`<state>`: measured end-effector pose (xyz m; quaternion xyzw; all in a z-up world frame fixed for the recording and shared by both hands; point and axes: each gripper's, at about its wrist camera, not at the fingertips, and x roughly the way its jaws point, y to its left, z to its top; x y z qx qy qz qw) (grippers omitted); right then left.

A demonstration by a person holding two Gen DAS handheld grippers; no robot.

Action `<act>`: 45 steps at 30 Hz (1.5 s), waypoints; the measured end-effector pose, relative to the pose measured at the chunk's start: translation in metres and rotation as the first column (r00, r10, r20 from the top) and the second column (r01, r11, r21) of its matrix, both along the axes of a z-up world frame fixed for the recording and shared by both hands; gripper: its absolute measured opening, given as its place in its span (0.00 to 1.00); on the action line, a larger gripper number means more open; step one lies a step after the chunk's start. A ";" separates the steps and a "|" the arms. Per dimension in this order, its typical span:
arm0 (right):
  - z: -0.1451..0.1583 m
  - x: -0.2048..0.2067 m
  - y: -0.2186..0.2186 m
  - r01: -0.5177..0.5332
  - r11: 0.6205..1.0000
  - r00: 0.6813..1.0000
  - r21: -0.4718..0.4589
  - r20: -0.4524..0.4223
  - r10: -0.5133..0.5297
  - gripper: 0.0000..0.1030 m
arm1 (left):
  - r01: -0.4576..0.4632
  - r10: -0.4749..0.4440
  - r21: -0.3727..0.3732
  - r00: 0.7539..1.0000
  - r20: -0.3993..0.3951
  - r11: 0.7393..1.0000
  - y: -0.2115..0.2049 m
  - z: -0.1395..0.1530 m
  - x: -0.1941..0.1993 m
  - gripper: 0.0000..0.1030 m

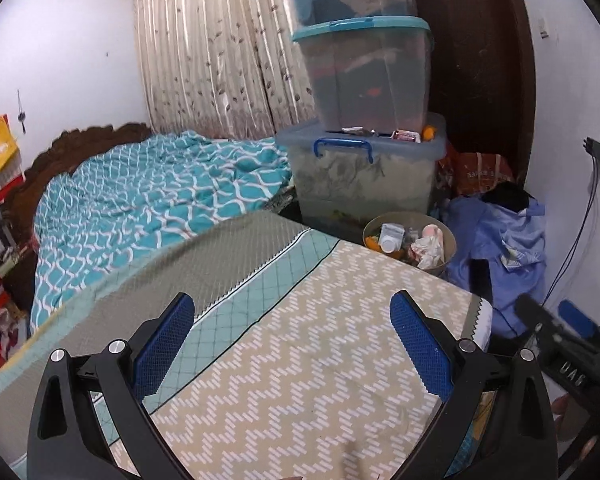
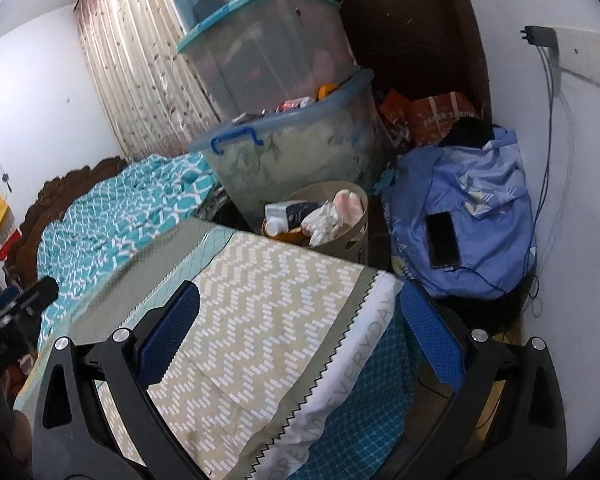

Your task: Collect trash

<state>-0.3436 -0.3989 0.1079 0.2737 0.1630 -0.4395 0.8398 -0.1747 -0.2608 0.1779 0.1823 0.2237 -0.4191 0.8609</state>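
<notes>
A beige round trash bin [image 1: 434, 268] [image 2: 357, 236] stands on the floor past the far corner of the bed. It holds a crumpled tissue [image 1: 428, 248] [image 2: 323, 220], a white bottle [image 1: 388, 245] [image 2: 274, 226] and a carton [image 2: 288, 210]. My left gripper [image 1: 292, 340] hovers open over the zigzag-patterned bed cover [image 1: 320, 380], nothing between its blue pads. My right gripper [image 2: 300, 328] is open too, above the cover's corner [image 2: 260, 300], short of the bin. Each gripper shows at the edge of the other's view.
Three stacked clear storage boxes [image 1: 364, 80] [image 2: 268, 60] rise behind the bin. A blue cloth bundle [image 1: 500, 236] [image 2: 480, 200] with a phone [image 2: 444, 238] on it lies right of the bin. Cables hang down the right wall. A teal quilt [image 1: 140, 200] covers the bed's far half.
</notes>
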 end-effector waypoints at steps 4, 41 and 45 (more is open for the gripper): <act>-0.003 0.014 0.007 -0.038 0.999 0.999 -0.004 -0.023 0.037 0.97 | -0.037 0.038 -0.022 0.999 0.013 0.999 0.010 0.006 0.010 0.92; -0.009 0.025 0.013 -0.090 0.996 0.995 -0.003 -0.046 0.089 0.97 | -0.071 0.071 0.026 0.997 0.007 0.997 0.011 0.001 0.016 0.92; -0.008 0.025 0.014 -0.091 0.996 0.995 -0.010 -0.043 0.090 0.97 | -0.075 0.074 0.028 0.997 0.006 0.997 0.011 0.000 0.017 0.92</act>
